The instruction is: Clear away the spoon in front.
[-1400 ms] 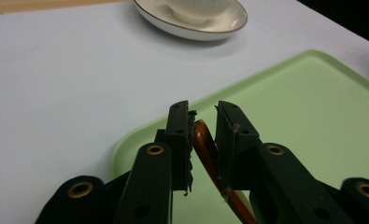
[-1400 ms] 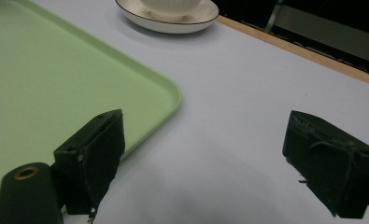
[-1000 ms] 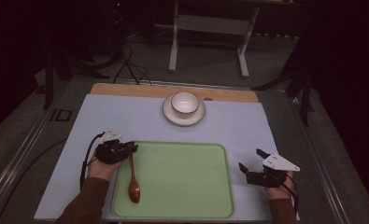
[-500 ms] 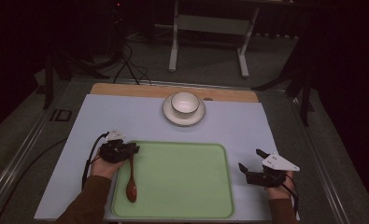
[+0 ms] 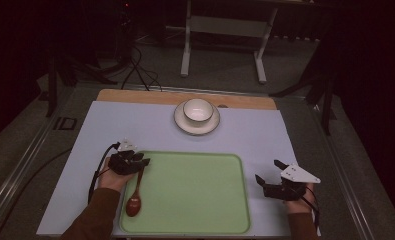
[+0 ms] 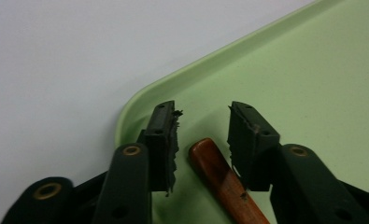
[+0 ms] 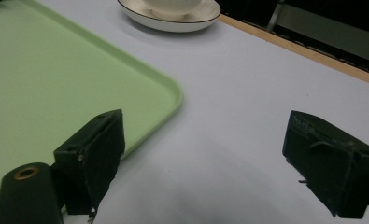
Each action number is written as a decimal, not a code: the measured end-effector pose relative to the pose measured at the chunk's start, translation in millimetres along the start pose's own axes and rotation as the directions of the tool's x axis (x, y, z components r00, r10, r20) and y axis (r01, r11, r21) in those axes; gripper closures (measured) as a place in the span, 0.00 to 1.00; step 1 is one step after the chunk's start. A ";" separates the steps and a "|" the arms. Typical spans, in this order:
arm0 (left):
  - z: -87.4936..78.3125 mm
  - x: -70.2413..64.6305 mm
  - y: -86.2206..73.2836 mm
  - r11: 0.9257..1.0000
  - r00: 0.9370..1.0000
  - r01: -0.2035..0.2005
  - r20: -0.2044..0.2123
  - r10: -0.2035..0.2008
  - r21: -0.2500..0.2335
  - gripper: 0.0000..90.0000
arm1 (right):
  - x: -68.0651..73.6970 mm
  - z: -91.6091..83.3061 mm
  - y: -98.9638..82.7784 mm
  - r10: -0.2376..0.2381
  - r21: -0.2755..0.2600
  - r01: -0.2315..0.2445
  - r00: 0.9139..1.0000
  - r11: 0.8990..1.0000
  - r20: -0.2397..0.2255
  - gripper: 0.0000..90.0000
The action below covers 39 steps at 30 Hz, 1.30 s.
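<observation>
At the left of the high view, the person's left gripper (image 5: 141, 162) hovers over the near-left corner of the flat, pale green plastic tray with rounded corners (image 5: 195, 200). Its jaws have just been opening, and in the left gripper view (image 6: 202, 126) they stand apart on either side of the handle tip of the reddish-brown wooden spoon (image 6: 224, 182), with a gap on both sides, so the pads do not press on it. The wooden spoon (image 5: 135, 192) lies flat on the tray, just inside its left rim. Its long axis runs nearly parallel to that rim, from near to far across the table, tilted slightly: the handle end points away from the person, towards the far side and a touch to the right, while the rounded bowl end points back at the person and lies near the tray's near-left corner.

Farther back, around the middle of the table, a small white ceramic bowl (image 5: 197, 111) sits on a white round saucer with a thin dark rim (image 5: 180, 122), well apart from the tray.

At the right, the right gripper (image 5: 272, 172) is held just beside the tray's right edge over the light grey tabletop (image 5: 265, 135). Its jaws (image 7: 201, 158) are spread wide with nothing between them.
</observation>
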<state>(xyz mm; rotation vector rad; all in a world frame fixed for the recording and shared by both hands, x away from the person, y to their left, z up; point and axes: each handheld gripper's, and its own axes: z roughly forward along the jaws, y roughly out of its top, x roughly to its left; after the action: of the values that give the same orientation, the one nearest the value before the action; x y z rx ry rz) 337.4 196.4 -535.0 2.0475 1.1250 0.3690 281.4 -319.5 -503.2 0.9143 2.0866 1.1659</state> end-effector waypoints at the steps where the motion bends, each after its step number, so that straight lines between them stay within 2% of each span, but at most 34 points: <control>1: -0.7 0.1 0.1 1.000 1.000 -0.003 -0.004 0.003 0.001 0.64 | -0.1 -0.2 0.0 0.000 0.001 0.000 1.000 1.000 0.000 0.14; 6: -7.9 1.5 1.2 0.999 1.000 0.014 -0.020 -0.015 -0.033 0.58 | -0.3 -0.3 0.0 -0.001 0.001 0.001 1.000 1.000 0.001 0.14; 10: -16.8 2.6 1.4 0.998 0.997 0.017 -0.075 -0.022 -0.066 0.52 | -0.4 -0.4 0.1 -0.003 0.000 0.003 1.000 1.000 0.001 0.14; 16: -30.3 5.9 2.8 0.991 0.988 0.050 -0.139 -0.067 -0.122 0.35 | -0.3 -0.5 0.3 -0.003 -0.001 0.003 1.000 1.000 -0.001 0.14; 21: -40.6 5.8 3.1 0.986 0.981 0.052 -0.179 -0.080 -0.157 0.29 | -0.2 -0.9 0.6 -0.003 0.000 0.003 1.000 1.000 -0.002 0.14; 24: -48.0 3.6 2.6 0.982 0.977 0.030 -0.204 -0.069 -0.186 0.31 | -0.2 -1.5 0.7 -0.003 -0.002 0.003 1.000 1.000 -0.001 0.14; 28: -60.7 1.0 0.1 0.972 0.976 0.008 -0.211 -0.059 -0.234 0.33 | -1.5 -2.9 0.8 0.001 -0.005 -0.001 1.000 1.000 0.003 0.14; 33: -74.9 1.1 -7.5 0.962 0.974 0.007 -0.216 -0.068 -0.271 0.33 | -3.1 -3.5 0.9 0.005 -0.008 -0.005 1.000 1.000 0.007 0.14; 39: -92.1 0.4 -18.6 0.952 0.967 0.005 -0.240 -0.083 -0.306 0.34 | -6.4 -5.7 0.6 0.016 -0.018 -0.016 1.000 1.000 0.016 0.15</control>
<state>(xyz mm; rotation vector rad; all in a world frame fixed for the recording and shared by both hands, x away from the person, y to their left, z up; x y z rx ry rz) 274.6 246.9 -486.8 1.7353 1.1791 0.7480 281.2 -327.0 -499.1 0.9309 2.0567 1.1796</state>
